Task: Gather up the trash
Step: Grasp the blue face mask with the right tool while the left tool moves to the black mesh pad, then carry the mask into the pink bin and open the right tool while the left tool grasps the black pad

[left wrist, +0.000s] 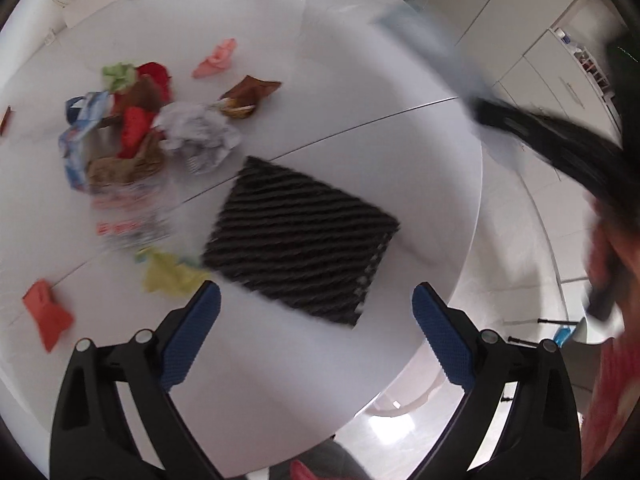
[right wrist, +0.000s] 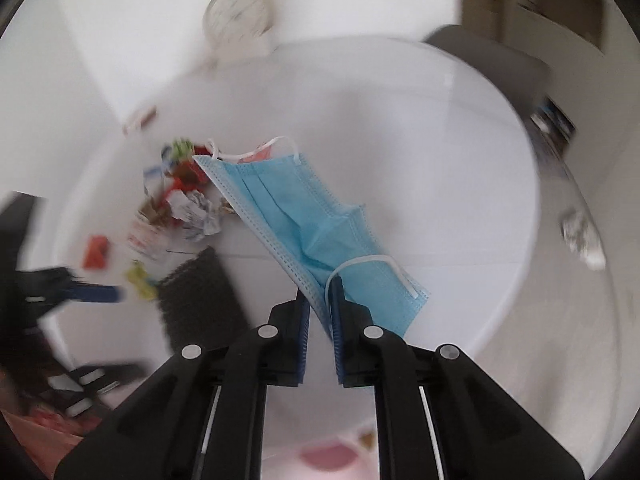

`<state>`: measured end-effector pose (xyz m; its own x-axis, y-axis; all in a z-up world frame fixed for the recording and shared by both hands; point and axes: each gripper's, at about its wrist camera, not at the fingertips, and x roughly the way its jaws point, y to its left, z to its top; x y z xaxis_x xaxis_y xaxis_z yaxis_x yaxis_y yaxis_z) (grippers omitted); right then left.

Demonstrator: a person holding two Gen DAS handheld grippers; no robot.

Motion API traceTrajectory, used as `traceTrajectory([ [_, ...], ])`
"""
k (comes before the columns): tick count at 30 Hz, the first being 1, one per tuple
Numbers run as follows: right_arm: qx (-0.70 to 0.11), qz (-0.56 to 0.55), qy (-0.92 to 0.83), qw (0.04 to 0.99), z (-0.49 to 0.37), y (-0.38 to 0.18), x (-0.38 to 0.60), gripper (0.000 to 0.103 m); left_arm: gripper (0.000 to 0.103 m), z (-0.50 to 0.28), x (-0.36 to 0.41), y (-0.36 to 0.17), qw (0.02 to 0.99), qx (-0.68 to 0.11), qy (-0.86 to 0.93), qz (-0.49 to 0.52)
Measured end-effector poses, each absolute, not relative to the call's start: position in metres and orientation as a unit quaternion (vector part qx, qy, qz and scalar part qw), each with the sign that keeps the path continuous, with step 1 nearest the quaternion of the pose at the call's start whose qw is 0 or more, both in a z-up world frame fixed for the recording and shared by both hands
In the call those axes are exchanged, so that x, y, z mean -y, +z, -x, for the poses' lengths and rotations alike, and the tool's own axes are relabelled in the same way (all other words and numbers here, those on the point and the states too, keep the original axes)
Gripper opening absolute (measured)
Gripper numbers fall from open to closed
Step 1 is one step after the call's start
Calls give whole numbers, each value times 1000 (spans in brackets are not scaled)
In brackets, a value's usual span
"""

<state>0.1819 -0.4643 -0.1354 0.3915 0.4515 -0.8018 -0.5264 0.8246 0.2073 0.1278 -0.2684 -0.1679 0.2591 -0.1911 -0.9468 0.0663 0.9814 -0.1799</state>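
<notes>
Blue pleated cloth with white ear loops: one surgical face mask [right wrist: 296, 216] is pinched at its lower edge by the right gripper [right wrist: 320, 300], above the white round table [right wrist: 440, 160]. Its long axis runs from 11 o'clock, where the far end points at the trash pile [right wrist: 180, 200], to 5 o'clock. One dark ribbed mat [left wrist: 300, 240] lies at 8 o'clock of the mask. The left gripper [left wrist: 316, 300] is spread wide and holds nothing.
</notes>
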Motion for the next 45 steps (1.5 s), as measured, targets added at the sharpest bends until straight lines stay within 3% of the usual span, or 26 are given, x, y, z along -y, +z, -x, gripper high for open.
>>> traceTrajectory([
  [2, -462, 22, 278, 842, -159, -128, 485, 11, 92, -131, 278, -175, 797, -597, -80, 47],
  [9, -453, -82, 221, 860, -73, -123, 539, 11, 90, -121, 314, -206, 807, -573, -82, -115],
  [13, -466, -128, 194, 854, -37, -135, 562, 11, 73, -116, 329, -220, 801, -564, -91, -179],
  [23, -540, -163, 115, 818, 44, -199, 585, 13, 17, -119, 314, -215, 812, -552, -128, -141],
  [26, -572, -164, 90, 799, 57, -242, 579, 14, 12, -115, 314, -207, 816, -539, -149, -146],
  [30, -629, -138, 39, 764, 60, -342, 556, 14, 12, -110, 318, -199, 822, -522, -166, -155],
  [32, -649, -147, 37, 745, 57, -385, 546, 18, 12, -106, 318, -193, 824, -518, -175, -151],
  [33, -660, -157, 40, 733, 55, -411, 541, 28, 12, -105, 318, -191, 824, -516, -177, -151],
  [34, -668, -164, 38, 725, 53, -427, 537, 55, 12, -104, 319, -188, 825, -514, -180, -152],
  [36, -676, -171, 26, 717, 49, -450, 531, 84, 12, -102, 318, -182, 826, -511, -188, -149],
  [40, -670, -207, 31, 712, 44, -448, 529, 87, 12, -103, 317, -174, 827, -505, -200, -147],
  [45, -625, -244, 3, 741, 58, -393, 552, 88, 12, -83, 330, -153, 822, -494, -243, -145],
])
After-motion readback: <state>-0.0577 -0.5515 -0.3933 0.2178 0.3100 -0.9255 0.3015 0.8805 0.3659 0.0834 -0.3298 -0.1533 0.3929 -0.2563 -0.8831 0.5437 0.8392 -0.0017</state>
